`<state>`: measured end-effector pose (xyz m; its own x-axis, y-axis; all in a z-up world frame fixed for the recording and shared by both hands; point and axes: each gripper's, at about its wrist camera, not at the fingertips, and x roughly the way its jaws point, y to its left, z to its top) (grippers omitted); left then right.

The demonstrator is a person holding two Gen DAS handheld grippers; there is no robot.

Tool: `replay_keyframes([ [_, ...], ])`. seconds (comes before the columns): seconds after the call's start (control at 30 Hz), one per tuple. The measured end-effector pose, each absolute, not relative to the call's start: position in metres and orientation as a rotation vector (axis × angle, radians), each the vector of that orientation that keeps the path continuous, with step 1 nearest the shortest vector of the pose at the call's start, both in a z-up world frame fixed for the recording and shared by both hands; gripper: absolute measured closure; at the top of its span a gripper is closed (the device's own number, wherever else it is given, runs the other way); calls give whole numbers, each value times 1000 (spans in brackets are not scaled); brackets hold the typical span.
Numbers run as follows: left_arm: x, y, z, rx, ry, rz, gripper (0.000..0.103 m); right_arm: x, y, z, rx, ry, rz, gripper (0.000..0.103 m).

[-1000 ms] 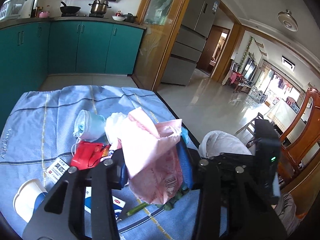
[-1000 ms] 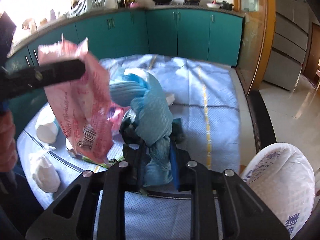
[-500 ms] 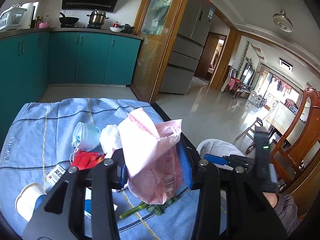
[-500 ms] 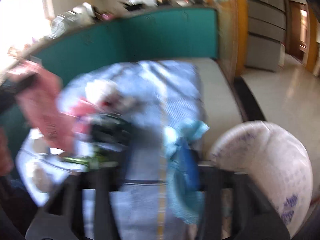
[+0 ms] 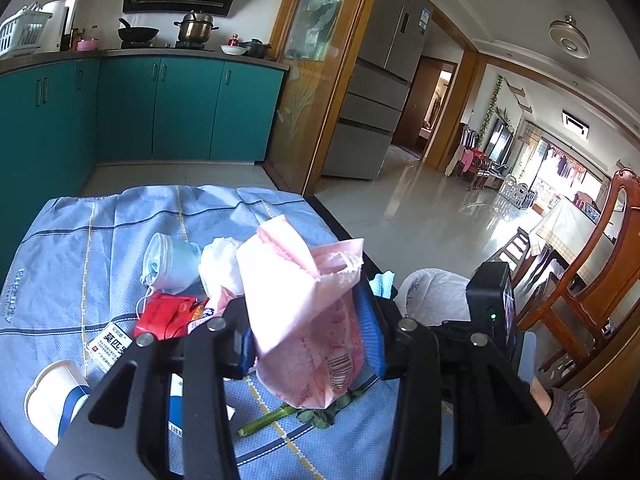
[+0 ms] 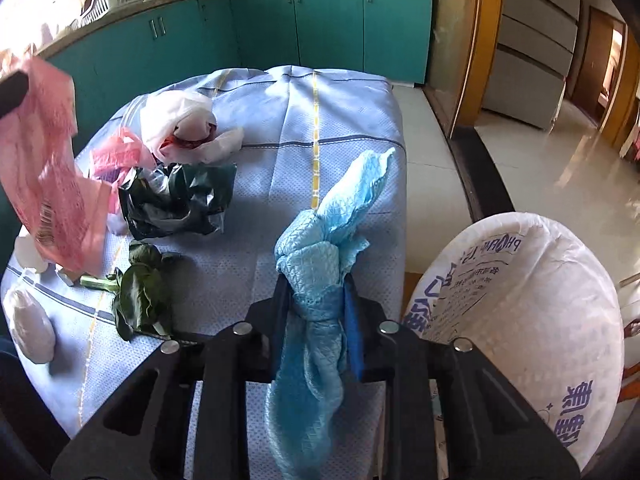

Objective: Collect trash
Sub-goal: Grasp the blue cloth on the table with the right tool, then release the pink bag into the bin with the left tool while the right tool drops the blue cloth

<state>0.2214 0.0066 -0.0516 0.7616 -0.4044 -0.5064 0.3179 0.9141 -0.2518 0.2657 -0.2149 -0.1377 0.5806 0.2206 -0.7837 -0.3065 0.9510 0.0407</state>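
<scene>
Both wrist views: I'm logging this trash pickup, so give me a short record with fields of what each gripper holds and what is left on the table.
left gripper: shut on pink plastic bag, held up above the cloth
right gripper: closing on knotted blue cloth, which sits between its fingers
bin: white sack, open, at the table's right edge
left on blue tablecloth: black bag, white bag, leafy greens, face mask, red packet, paper cup

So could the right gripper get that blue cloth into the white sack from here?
Probably yes. The right gripper is closing on the blue cloth, and the white sack stands open just to its right, beside the table edge, with nothing visible between them. How deep the sack is cannot be told.
</scene>
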Motion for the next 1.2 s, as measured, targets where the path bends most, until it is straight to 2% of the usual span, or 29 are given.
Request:
replay_keyframes([
  [0.4,212,-23,-42,-138,544,-446,60,227,-282,-67,16,584,171,79],
  [0.83,209,-114,-46,-102,540,-563,60,183,-368,-65,60,554,9,79],
  [1.2,209,-208,-80,13,584,-618,60,163,-414,-69,126,546,-61,78],
])
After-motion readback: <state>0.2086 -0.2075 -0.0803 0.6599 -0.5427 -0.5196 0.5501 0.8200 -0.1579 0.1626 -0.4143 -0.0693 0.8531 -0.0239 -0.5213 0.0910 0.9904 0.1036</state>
